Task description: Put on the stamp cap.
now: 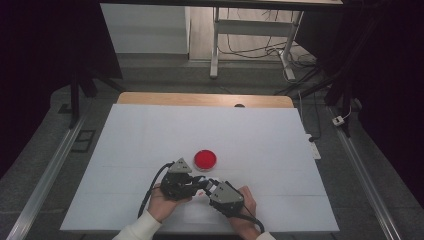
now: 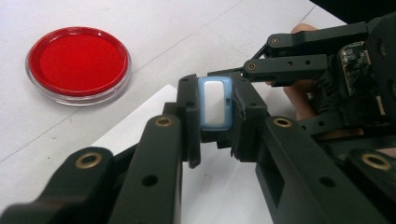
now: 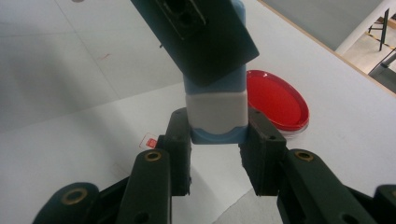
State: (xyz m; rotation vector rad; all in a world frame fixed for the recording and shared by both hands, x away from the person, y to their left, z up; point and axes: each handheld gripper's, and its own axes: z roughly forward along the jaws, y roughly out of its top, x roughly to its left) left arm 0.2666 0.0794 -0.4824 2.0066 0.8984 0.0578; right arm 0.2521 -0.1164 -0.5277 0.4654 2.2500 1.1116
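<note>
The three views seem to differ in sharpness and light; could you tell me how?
High view: bright white table, dark surroundings. Left gripper view: red dish sharp, near jaws soft. Right gripper view: blue-and-white block crisp, soft shadows on the sheet.

The worktop (image 1: pixel 150 130) is white. A red dish (image 1: pixel 205 159) lies on it, just beyond the left gripper (image 1: pixel 202 184).
</note>
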